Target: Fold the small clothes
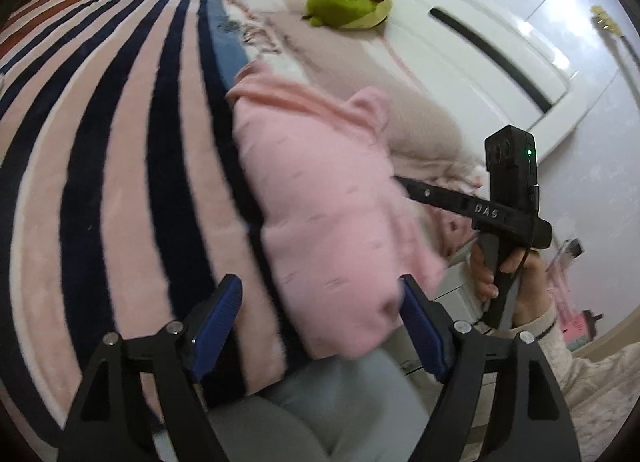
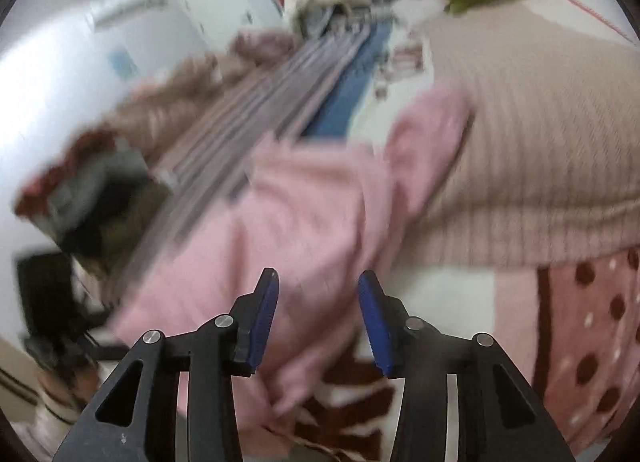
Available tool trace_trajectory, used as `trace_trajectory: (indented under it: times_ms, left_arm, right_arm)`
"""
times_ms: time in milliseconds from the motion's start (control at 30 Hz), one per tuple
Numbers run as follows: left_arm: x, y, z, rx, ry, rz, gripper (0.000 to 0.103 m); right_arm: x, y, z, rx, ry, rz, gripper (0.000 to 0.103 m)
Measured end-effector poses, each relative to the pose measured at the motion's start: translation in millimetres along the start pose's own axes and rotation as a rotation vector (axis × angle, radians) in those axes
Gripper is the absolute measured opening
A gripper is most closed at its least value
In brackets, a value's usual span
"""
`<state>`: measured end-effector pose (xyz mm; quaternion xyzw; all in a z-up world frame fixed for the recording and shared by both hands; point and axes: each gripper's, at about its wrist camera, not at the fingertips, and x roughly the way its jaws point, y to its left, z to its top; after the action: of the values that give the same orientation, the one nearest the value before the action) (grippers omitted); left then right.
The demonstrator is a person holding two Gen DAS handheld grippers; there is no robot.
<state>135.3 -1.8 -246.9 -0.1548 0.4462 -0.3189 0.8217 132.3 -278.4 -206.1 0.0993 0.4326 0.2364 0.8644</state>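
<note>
The main risk here is a grab that catches the bed cover along with the garment. The pink garment (image 1: pixel 320 198) is lying soft and rumpled on the bed, partly over the striped blanket (image 1: pixel 120 166) and against the beige ribbed cover (image 2: pixel 540 150), so a tool closing low could be pinching two layers at once and dragging the bedding. A second risk is a lopsided fold: the cloth is bunching near its lower edge, and taking hold of a wrinkle instead of a true corner would be leaving the fold crooked.

The left tool (image 1: pixel 320 318) is standing wide, with nothing pressed between its blue pads; the near end of the garment is lying between and just beyond its fingers, seemingly not gripped. The right tool (image 2: pixel 318 318) is standing at a narrower gap, also empty, and is hovering over the near part of the garment, which is spreading away from it up the bed. The right wrist view is smeared, so whether its tips are touching the cloth is hard to say. In the left wrist view the right tool is reaching in beside the garment's far edge, held by a hand (image 1: pixel 504 274).
</note>
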Motion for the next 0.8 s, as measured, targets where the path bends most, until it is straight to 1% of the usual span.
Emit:
trace_trajectory:
  times_ms: [33,67,100,133,167,200,233,300,333,433,500,567,600,667,700,733,767,800]
  left_arm:
    - [2,3,-2,-0.008,0.009,0.001,0.075]
    - [2,4,-2,-0.015,0.011,-0.001,0.075]
    - [1,5,-4,-0.024,0.012,-0.007,0.075]
    - [0,6,-5,-0.027,0.011,-0.008,0.075]
    - [-2,6,-6,-0.029,0.008,-0.007,0.075]
    - [-2,6,-5,-0.031,0.006,-0.006,0.075]
    - [-3,6,-6,-0.032,0.005,-0.005,0.075]
    - [-2,5,-5,-0.029,0.002,-0.005,0.075]
    - [-1,6,-5,-0.028,0.000,-0.006,0.075]
    - [-2,8,-5,-0.036,-0.010,-0.014,0.075]
    - [-4,12,-7,-0.045,-0.014,-0.023,0.075]
    - [-3,13,-5,-0.049,-0.018,-0.031,0.075]
    - [-3,14,-4,-0.048,-0.020,-0.038,0.075]
    - [-1,13,2,-0.045,-0.023,-0.045,0.075]
    - [0,14,4,-0.042,-0.027,-0.052,0.075]
    - [0,14,7,-0.040,-0.032,-0.056,0.075]
    - [1,15,9,-0.039,-0.034,-0.058,0.075]
    - [1,16,11,-0.038,-0.035,-0.060,0.075]
  right_arm:
    - [8,-1,-2,-0.006,0.022,-0.025,0.038]
    - [9,-4,0,0.002,0.009,-0.012,0.038]
    - [5,-7,7,0.010,-0.026,0.010,0.039]
    - [-1,-11,13,0.009,-0.054,0.017,0.044]
    - [-6,-14,24,-0.008,-0.096,0.005,0.066]
    - [-9,-15,37,-0.038,-0.139,-0.029,0.083]
    - [-7,-17,52,-0.069,-0.155,-0.065,0.083]
    - [6,-22,72,-0.120,-0.128,-0.089,0.083]
    - [14,-23,80,-0.146,-0.107,-0.082,0.083]
    - [49,-31,99,-0.184,0.003,-0.057,0.086]
    - [64,-26,99,-0.228,0.063,-0.032,0.102]
    - [73,-19,97,-0.242,0.121,-0.044,0.103]
    - [77,-16,96,-0.229,0.149,-0.019,0.102]
    - [87,-14,87,-0.165,0.242,0.059,0.102]
    - [91,-14,86,-0.149,0.245,0.056,0.101]
    - [91,-14,84,-0.139,0.230,0.053,0.099]
    - [88,-17,83,-0.098,0.215,0.075,0.088]
    - [86,-22,83,-0.046,0.204,0.111,0.071]
